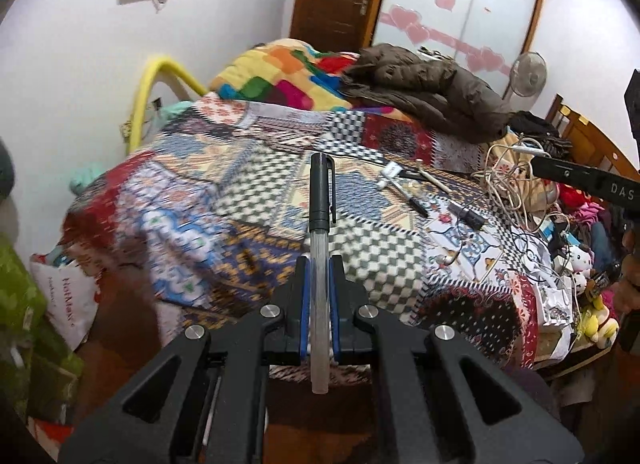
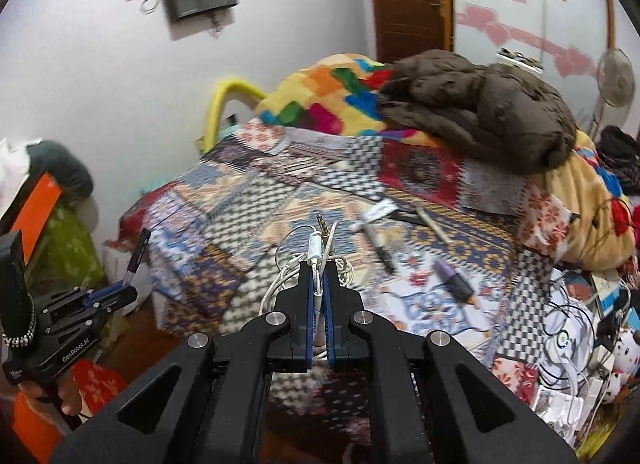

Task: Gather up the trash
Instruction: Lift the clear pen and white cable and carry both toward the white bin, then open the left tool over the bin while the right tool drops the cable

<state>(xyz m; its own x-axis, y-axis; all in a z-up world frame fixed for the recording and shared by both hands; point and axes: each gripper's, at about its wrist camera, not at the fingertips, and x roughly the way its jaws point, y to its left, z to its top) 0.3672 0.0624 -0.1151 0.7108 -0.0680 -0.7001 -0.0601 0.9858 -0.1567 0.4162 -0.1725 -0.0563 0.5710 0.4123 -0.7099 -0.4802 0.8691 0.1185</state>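
My left gripper (image 1: 319,264) is shut on a pen (image 1: 321,200) with a black cap and clear barrel, held upright above the bed's near edge. It also shows in the right wrist view (image 2: 112,296) at the left, with the pen (image 2: 138,254) sticking up. My right gripper (image 2: 319,268) is shut on a white earphone cable (image 2: 316,248) whose jack points up; its coils hang around the fingers. On the patterned bedspread (image 2: 248,224) lie more pens (image 2: 382,250), a purple marker (image 2: 454,280) and a white wrapper (image 2: 378,211).
A brown jacket (image 2: 488,116) and a colourful blanket (image 2: 320,100) lie at the bed's far end. Tangled cables (image 1: 508,180), plush toys (image 1: 580,264) and boxes crowd the right side. A white bag (image 1: 68,296) and green cloth (image 1: 20,304) sit at the left.
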